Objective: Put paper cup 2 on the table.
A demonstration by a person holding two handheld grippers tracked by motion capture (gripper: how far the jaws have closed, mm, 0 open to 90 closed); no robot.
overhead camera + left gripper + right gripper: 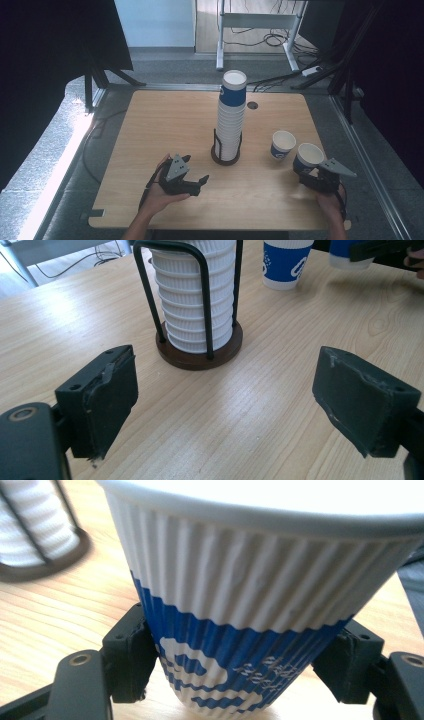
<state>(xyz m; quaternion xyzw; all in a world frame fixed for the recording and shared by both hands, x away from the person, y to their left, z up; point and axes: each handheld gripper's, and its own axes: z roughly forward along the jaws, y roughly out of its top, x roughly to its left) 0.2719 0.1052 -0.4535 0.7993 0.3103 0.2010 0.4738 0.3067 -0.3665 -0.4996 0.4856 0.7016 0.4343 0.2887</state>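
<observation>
Nearest the camera, at the worktop's near edge, the left gripper rests in a hand with its jaws apart and nothing between them. Right of it, mid-worktop, a black wire holder on a round base carries a tall stack of ribbed cups, topped by a blue-banded one. Further right, a lone blue-and-white cup stands upright and looks empty. At the near right, the right gripper clamps the lower wall of a second cup, held upright just beside the lone one; its inside also looks empty. Squeezing the thin paper wall could crush it, and a careless swing could topple the neighbouring cup or the tall stack.
</observation>
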